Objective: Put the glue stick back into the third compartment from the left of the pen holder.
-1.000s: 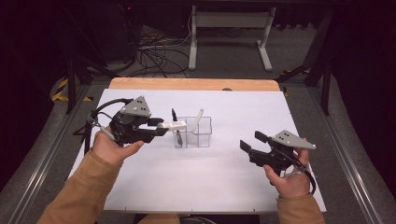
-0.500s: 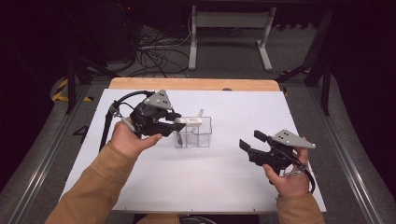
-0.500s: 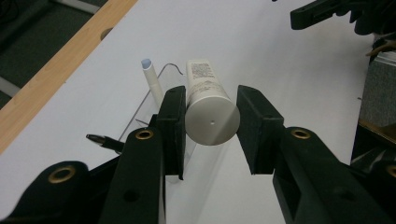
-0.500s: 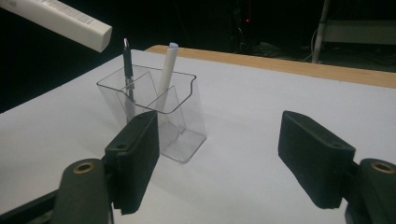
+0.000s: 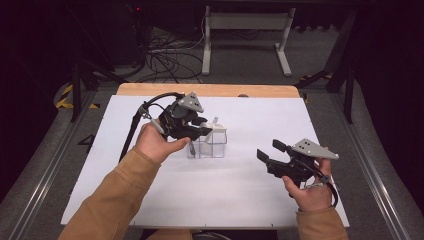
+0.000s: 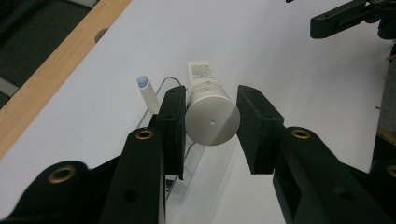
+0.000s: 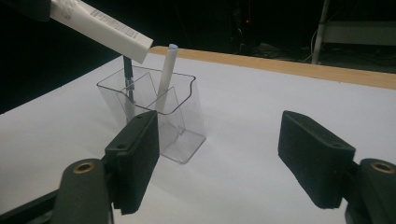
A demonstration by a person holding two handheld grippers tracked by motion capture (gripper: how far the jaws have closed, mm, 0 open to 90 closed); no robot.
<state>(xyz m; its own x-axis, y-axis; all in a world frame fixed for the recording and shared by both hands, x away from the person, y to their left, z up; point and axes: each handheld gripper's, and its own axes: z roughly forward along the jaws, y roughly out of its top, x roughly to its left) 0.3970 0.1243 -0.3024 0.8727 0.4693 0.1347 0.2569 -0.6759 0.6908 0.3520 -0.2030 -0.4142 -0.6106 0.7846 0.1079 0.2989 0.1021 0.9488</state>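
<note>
My left gripper (image 5: 199,131) is shut on a white tube (image 5: 206,131) and holds it tilted, its far end just above a clear compartmented organizer (image 5: 216,147). In the left gripper view the tube's round cap (image 6: 211,116) sits between both jaws. A white stick with a blue tip (image 7: 167,77) and a dark pen (image 7: 128,79) stand in the organizer (image 7: 182,126), and the tube (image 7: 100,25) hangs over its rim. Off to the right, my right gripper (image 5: 270,151) hovers open above the table with nothing between its jaws.
A white sheet (image 5: 250,200) covers the table, with a wooden edge (image 5: 225,90) at the far side. Cables and a metal stand (image 5: 245,35) lie on the floor beyond. The right gripper's jaws (image 6: 345,16) appear far off in the left gripper view.
My left gripper has carried the tube rightwards and away from me, up to the organizer, and tipped it downwards. The right gripper has stayed put.
</note>
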